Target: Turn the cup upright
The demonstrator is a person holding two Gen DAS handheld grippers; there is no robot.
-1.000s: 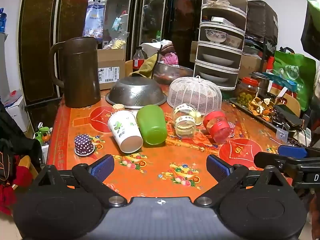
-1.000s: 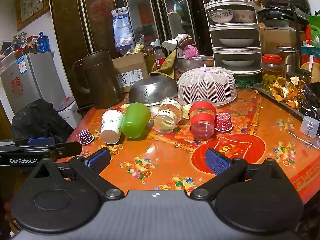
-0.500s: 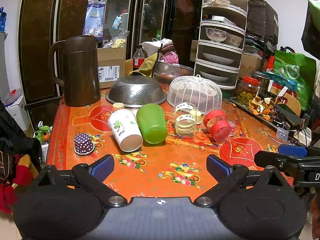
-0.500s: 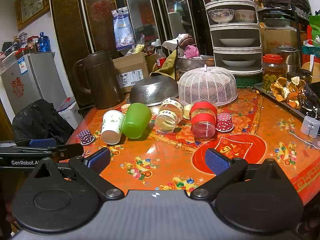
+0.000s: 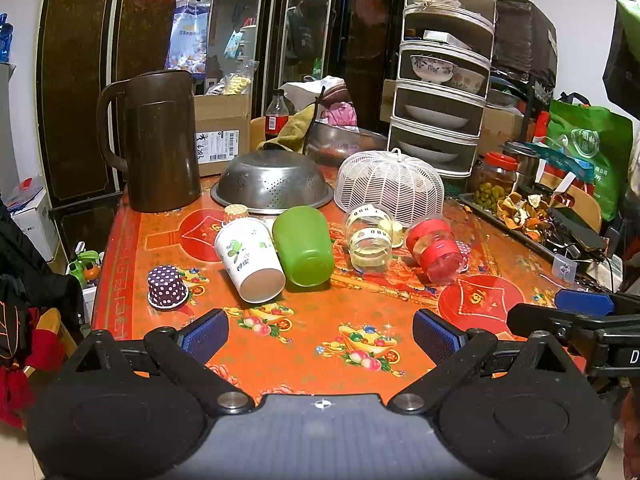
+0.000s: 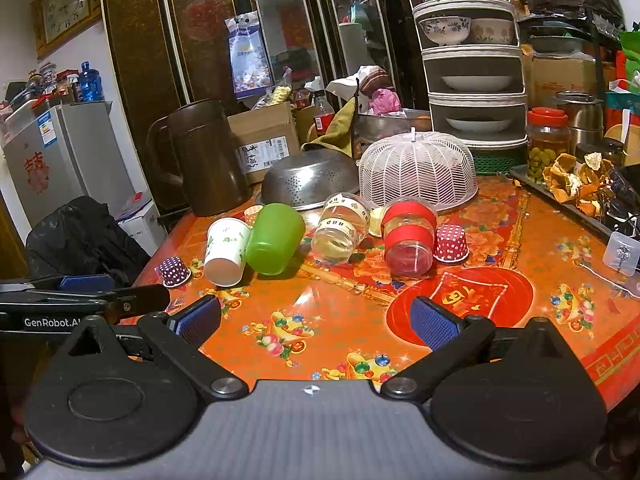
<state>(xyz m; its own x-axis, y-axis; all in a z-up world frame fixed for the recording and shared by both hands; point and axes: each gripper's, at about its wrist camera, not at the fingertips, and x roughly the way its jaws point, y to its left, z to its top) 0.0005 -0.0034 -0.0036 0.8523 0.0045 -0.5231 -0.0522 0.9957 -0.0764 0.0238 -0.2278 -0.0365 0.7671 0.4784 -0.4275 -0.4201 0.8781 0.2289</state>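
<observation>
A: Four cups are being recorded on their sides on the orange table (image 5: 320, 344); the white paper cup (image 5: 249, 259) and the green cup (image 5: 303, 245) are lying touching each other, bases turned toward the cameras.

B: Two more are being noted to their right; the clear jar (image 5: 369, 237) and the red-banded cup (image 5: 436, 251) are lying tilted, just in front of the white mesh cover (image 5: 390, 186); a steel colander (image 5: 273, 181) is being seen upside down behind the green cup.

A: The left gripper (image 5: 320, 334) is being held wide open over the near table edge; nothing is being gripped.

B: The right gripper (image 6: 314, 320) is being held equally wide and empty; both are well apart from the cups. A purple dotted liner (image 5: 167, 286) is sitting near the white paper cup.
</observation>
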